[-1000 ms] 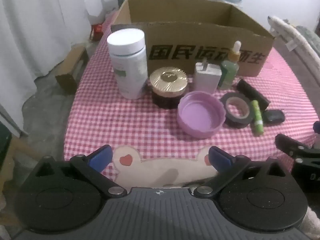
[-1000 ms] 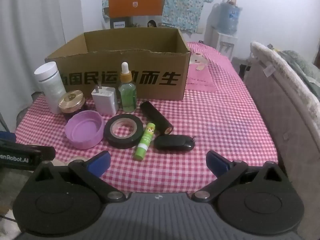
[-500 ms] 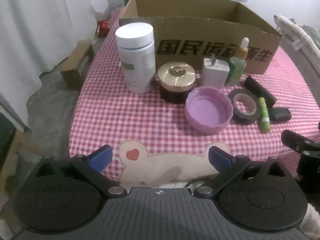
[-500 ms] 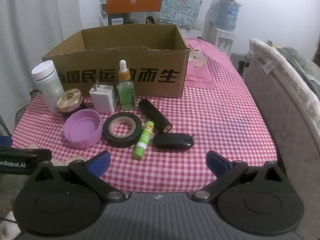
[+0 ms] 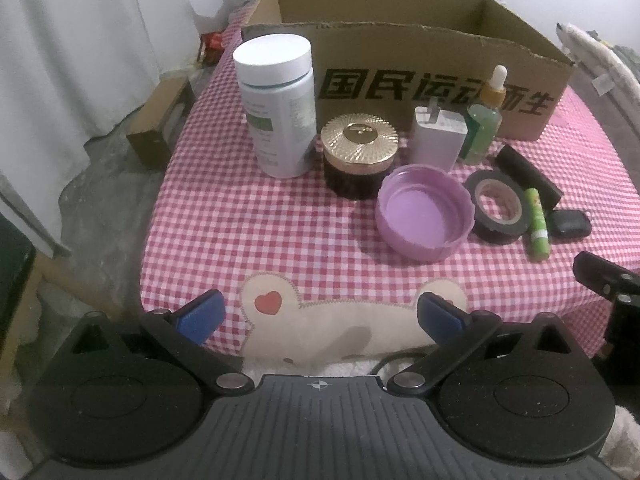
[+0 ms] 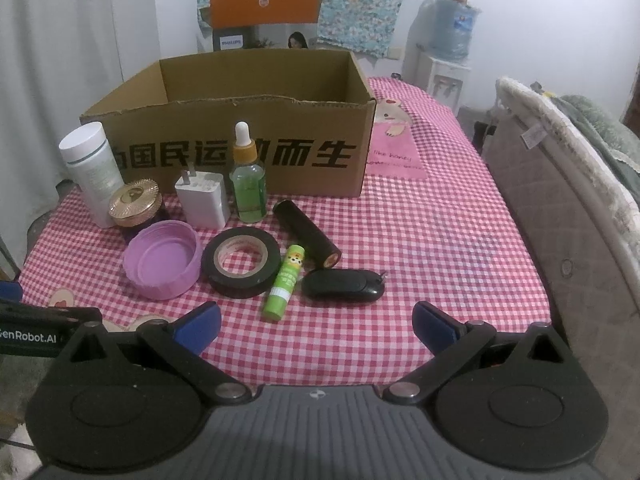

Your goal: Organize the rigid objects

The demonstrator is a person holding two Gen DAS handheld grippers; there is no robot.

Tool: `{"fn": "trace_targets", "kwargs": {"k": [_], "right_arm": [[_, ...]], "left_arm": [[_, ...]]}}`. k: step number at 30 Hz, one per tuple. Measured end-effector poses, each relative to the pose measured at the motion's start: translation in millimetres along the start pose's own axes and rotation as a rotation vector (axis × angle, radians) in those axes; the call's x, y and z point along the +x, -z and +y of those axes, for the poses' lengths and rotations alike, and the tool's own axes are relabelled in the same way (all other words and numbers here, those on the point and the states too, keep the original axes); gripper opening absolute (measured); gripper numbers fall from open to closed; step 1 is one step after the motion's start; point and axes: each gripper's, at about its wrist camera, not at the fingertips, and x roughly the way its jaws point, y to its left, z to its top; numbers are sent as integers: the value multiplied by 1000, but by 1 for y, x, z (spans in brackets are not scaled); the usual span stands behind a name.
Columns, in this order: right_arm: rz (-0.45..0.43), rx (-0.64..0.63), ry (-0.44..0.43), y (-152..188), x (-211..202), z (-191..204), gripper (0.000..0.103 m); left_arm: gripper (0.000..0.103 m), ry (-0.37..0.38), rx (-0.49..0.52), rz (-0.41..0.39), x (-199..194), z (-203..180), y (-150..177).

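Observation:
An open cardboard box (image 5: 400,76) (image 6: 256,136) stands at the back of a pink checked table. In front of it sit a white bottle (image 5: 278,104) (image 6: 91,168), a gold-lidded jar (image 5: 358,154) (image 6: 135,206), a white charger (image 5: 438,140) (image 6: 202,200), a green dropper bottle (image 5: 486,120) (image 6: 248,178), a purple lid (image 5: 424,212) (image 6: 162,264), a black tape roll (image 5: 500,206) (image 6: 241,262), a green glue stick (image 5: 536,224) (image 6: 283,282), a black cylinder (image 5: 528,176) (image 6: 306,238) and a black key fob (image 5: 568,222) (image 6: 344,286). My left gripper (image 5: 320,318) and right gripper (image 6: 316,326) are open at the near edge, holding nothing.
A grey padded sofa arm (image 6: 560,208) runs along the table's right side. A small cardboard box (image 5: 160,132) lies on the floor at the left by white curtains (image 5: 80,60). Bare checked cloth (image 6: 440,232) lies right of the objects.
Both grippers have moved a little nearer to the objects and the left view has risen slightly. Nothing on the table has moved, and both grippers remain open.

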Motion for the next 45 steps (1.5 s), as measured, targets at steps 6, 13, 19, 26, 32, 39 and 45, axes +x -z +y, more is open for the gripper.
{"fn": "trace_targets", "kwargs": {"k": [6,13,19,26,32,39,45], "right_arm": [[2,-9,1,-1,1,2,103],[3,-13,3,-1,1,3,103],[5,-13,3,-1,2,4,103],[6,-11,2,-2,2,3,103],[5,-15,2,-3,4,4,103],[3,-22,1,-5,5,6,103],[0,-30,-1,-7,8,7,103]], "left_arm": [[103,-5,-8,-5,0,3,1],[103,-8,-10,-1,2,5,2],[103,-10,-9,1,2,5,2],[103,-11,-9,2,3,4,1],[103,-12,-8,7,4,4,1],[103,-13,-5,11,6,4,0],[103,-17,9,19,10,2,-3]]}}
